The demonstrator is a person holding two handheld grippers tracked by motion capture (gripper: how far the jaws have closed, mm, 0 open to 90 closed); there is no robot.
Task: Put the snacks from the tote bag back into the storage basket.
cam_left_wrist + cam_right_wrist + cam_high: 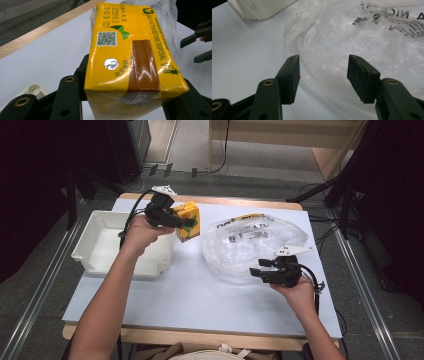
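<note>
My left claw (pixel 189 224) is clamped on the yellow juice carton (pixel 188 221), which I have lifted off the table (pixel 200 295), between the white tray (pixel 100 251) and the clear plastic bag (pixel 250 245). My right claw (pixel 256 267) is spread wide, empty, at the bag's near edge.

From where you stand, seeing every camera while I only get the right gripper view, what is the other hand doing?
Observer: The left gripper is shut on a yellow carton, held above the table.
Operator: Anything printed on it?
Observer: Yes, the left gripper view shows a QR code and a round foil seal.
Operator: And that white thing at my top edge?
Observer: It is an open white bin, left of the plastic bag.
</note>
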